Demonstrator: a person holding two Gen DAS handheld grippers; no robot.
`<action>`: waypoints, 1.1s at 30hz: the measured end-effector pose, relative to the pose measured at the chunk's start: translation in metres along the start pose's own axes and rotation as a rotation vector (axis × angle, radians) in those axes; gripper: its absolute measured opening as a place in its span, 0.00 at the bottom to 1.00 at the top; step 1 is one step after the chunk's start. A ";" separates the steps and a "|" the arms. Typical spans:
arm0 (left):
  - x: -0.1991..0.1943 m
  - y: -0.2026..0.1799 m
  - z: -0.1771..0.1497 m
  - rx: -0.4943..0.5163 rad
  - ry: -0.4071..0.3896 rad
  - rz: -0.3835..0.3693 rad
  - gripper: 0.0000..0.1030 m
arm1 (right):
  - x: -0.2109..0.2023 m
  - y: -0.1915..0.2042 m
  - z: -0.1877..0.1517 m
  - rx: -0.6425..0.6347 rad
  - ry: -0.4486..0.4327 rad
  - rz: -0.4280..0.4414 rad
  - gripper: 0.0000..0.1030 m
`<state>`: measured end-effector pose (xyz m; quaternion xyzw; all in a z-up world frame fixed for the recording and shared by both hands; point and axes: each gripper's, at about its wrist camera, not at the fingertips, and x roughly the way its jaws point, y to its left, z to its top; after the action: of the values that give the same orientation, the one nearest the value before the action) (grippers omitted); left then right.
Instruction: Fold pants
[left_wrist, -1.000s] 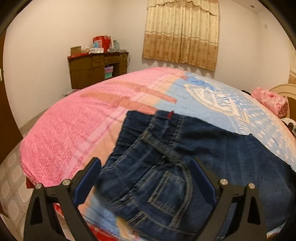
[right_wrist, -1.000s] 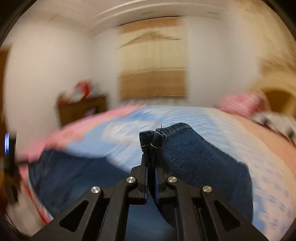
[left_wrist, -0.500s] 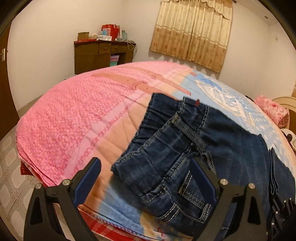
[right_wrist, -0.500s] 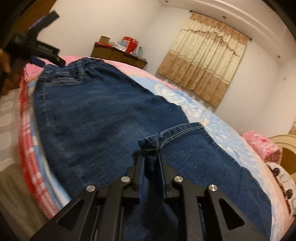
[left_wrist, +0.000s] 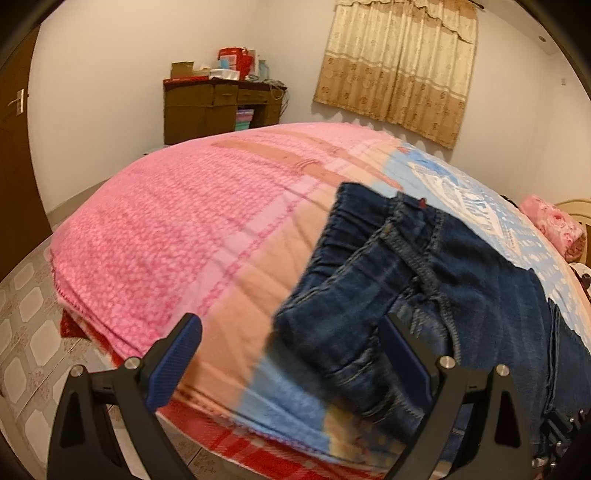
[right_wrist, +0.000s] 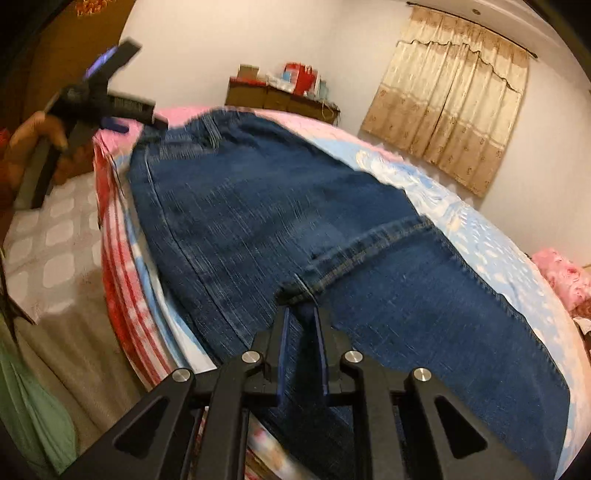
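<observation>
We've got the jeans spread along the near edge of the bed, heavy limp denim. Our right gripper pinches the doubled hem, a firm handhold; our left gripper gapes wide, empty, by the waistband.

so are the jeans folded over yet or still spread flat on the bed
Folded over: the jeans lie doubled on the bedspread, a leg hem resting across the denim, with the right gripper shut on that hem.

Dark blue denim pants with pale stitching; pink-dotted and pale blue patterned bedspread, red plaid edge; beige floral curtain; brown desk; pink floral pillow; blue pads
</observation>
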<state>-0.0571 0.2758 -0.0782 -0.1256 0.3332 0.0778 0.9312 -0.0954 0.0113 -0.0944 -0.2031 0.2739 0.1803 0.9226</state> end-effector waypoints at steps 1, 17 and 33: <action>-0.001 0.003 -0.001 -0.006 0.001 -0.002 0.95 | -0.002 -0.005 0.008 0.068 -0.012 0.085 0.26; -0.006 -0.003 -0.010 0.012 0.003 -0.077 0.95 | -0.007 -0.136 0.054 0.416 -0.058 0.077 0.63; 0.012 -0.033 0.008 0.077 0.026 -0.029 0.95 | 0.081 -0.166 0.057 0.218 0.163 0.282 0.08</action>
<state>-0.0351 0.2474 -0.0738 -0.0956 0.3464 0.0498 0.9319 0.0662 -0.0853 -0.0521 -0.0755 0.3912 0.2600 0.8796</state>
